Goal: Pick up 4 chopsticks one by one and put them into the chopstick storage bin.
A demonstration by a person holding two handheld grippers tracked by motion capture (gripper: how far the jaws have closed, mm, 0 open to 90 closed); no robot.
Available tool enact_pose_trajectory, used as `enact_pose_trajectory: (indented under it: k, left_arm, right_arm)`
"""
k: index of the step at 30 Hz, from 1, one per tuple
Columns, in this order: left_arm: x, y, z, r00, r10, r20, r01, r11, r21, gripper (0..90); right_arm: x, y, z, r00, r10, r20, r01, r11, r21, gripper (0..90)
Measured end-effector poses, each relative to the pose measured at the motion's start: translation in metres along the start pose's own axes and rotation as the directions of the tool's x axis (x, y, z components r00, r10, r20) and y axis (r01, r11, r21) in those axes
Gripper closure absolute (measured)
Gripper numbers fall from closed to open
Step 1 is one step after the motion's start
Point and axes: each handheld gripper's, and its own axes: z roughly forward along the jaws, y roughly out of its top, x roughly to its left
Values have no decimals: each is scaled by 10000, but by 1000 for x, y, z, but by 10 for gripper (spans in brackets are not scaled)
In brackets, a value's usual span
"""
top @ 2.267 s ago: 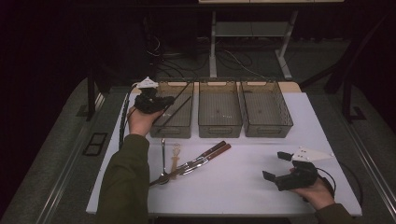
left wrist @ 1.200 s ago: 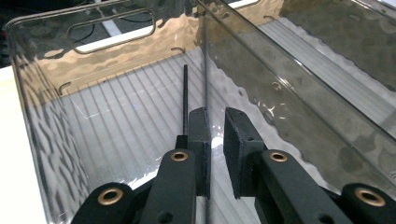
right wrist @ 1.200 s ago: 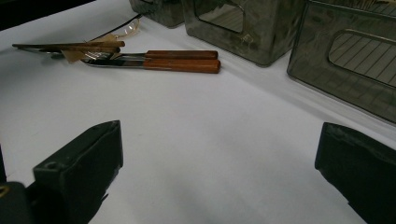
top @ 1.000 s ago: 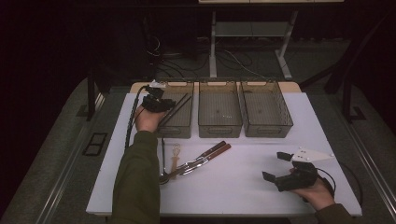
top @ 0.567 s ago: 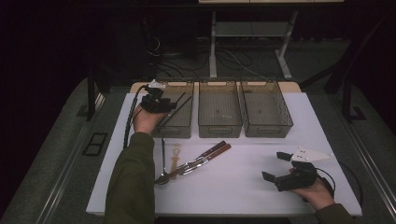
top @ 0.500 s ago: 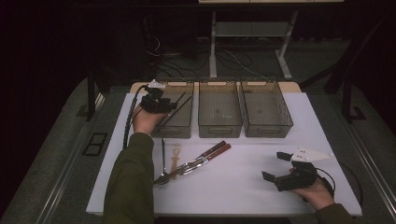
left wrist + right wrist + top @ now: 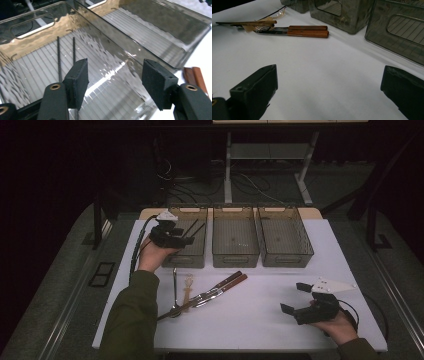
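Left tongs (image 7: 192,236): hovering over the left bin (image 7: 186,255), jaws spreading apart and just been opening, nothing pinched between the pads (image 7: 78,75).
Chopsticks (image 7: 192,228): two thin dark sticks lying inside the left bin, leaning up toward its far wall; in the left gripper view they are running side by side on the ribbed floor, just beyond the left pad and clear of it.
Left bin: smoky clear plastic with a handle slot in the end wall, sitting at the far left of a row of three on the tabletop (image 7: 260,320).
Middle bin (image 7: 235,255): standing just beside the left one, walls nearly touching.
Right bin (image 7: 285,257): closing the row, next to the middle bin.
Right tongs (image 7: 295,297): resting low near the right front of the tabletop, jaws gaping wide, bare white surface showing between them.
Wooden-handled knives (image 7: 227,282): two lying together in front of the bins, handles pointing toward the middle bin.
Fork (image 7: 175,290): lying beside the blades, near the left sleeve.
Pale spoon (image 7: 188,287): lying in among that same cutlery cluster, crossing the blades.
Cutlery cluster: sitting well apart from the right tongs.
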Motion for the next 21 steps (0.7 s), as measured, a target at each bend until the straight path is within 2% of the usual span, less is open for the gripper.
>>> enact_pose_trajectory:
  k: [2,4,8,21]
  left_arm:
    - [-3,-1,-1,10000,-43,28,44,10000,-85,356]
    - [-8,-5,-6,9997,43,228,-41,9999,-101,333]
    - [-18,-10,-12,9989,321,333,-318,9995,-86,297]
    - [-47,-30,-34,9944,694,793,-666,9971,-377,237]
  right_arm:
    - [0,0,0,10000,4,11,-4,10000,9,12]
    - [0,0,0,10000,13,23,-13,10000,2,12]
    - [-1,0,0,10000,3,45,-3,10000,7,12]
    - [0,0,0,10000,-11,59,11,10000,15,12]
